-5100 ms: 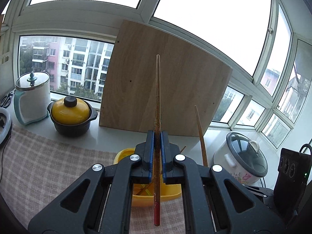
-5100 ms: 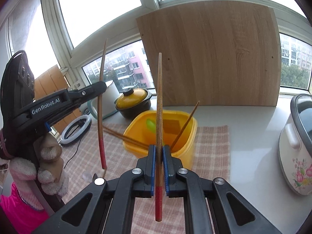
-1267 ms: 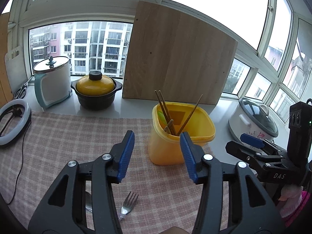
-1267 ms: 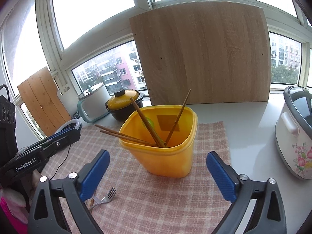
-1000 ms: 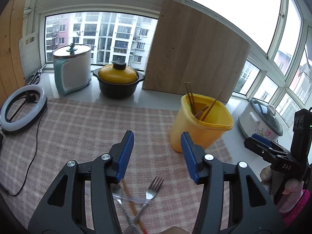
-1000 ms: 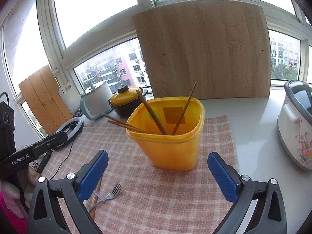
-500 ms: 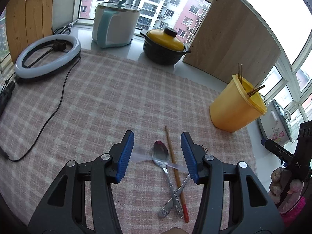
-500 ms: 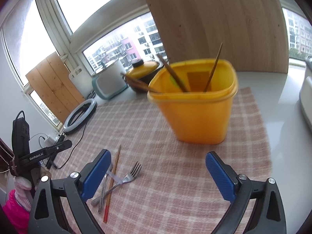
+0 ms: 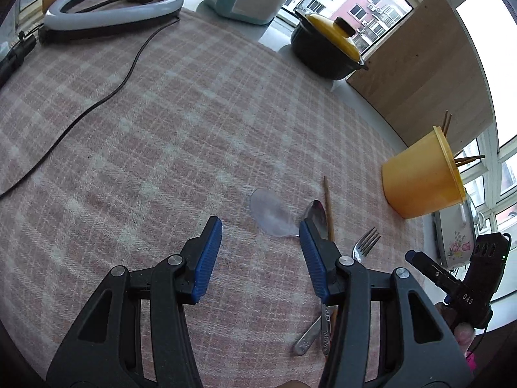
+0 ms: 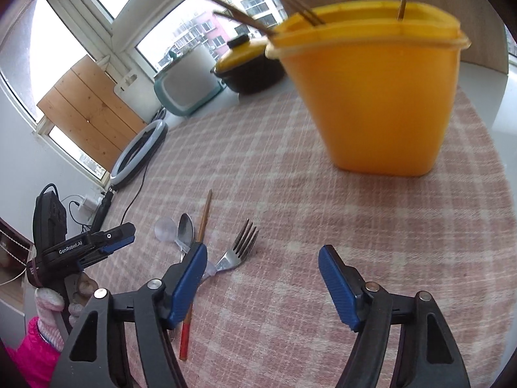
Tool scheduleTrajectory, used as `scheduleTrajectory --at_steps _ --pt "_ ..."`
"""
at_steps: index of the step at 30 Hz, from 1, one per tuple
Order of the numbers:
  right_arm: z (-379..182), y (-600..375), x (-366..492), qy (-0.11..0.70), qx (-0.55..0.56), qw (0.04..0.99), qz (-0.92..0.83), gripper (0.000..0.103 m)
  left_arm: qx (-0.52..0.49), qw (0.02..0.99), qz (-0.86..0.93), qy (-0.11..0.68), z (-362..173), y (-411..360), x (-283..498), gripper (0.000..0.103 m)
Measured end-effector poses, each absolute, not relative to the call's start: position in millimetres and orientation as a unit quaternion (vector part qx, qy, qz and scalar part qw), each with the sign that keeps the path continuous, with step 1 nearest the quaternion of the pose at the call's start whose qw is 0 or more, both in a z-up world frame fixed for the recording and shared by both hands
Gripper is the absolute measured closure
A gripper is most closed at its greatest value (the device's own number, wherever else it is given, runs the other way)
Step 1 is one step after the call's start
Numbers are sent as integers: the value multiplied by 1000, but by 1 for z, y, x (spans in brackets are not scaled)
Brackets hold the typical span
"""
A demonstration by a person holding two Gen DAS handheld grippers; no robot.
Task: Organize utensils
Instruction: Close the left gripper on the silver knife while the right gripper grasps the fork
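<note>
Both claws spread wide and holding nothing, left gripper [image 9: 260,255] and right gripper [image 10: 261,279] above fork [image 10: 237,249], spoon [image 10: 185,229] and chopstick [image 10: 202,223] (yellow bin [image 10: 378,97] towards checked cloth's [image 9: 161,123] far edge).

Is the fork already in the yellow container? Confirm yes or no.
No: the fork lies flat on the checked cloth, apart from the yellow container, which holds only chopsticks.

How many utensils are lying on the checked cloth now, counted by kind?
Metal spoon: 1
Clear plastic spoon: 1
Fork: 1
Chopstick: 1
Total: 4 on the cloth
</note>
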State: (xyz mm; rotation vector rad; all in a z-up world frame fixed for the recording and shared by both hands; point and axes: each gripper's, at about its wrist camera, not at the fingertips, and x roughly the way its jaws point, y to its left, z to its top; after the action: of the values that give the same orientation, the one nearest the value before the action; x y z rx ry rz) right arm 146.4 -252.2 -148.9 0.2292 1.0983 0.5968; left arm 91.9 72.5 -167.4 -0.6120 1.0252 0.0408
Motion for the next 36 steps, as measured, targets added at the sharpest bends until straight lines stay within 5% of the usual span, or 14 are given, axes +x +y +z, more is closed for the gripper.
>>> scheduleTrajectory --at_steps 19,25,28,36 --pt "-181 -225 165 536 137 786 278 48 -293 828 1 479 -186 69 116 56" --pt "-182 -213 166 530 130 790 281 50 -281 830 -2 482 -188 63 125 75" --pt "-183 -205 166 531 118 792 279 65 -275 830 8 485 -191 61 127 93" --pt "-185 -197 168 530 102 797 271 91 -282 832 14 478 -191 62 127 95"
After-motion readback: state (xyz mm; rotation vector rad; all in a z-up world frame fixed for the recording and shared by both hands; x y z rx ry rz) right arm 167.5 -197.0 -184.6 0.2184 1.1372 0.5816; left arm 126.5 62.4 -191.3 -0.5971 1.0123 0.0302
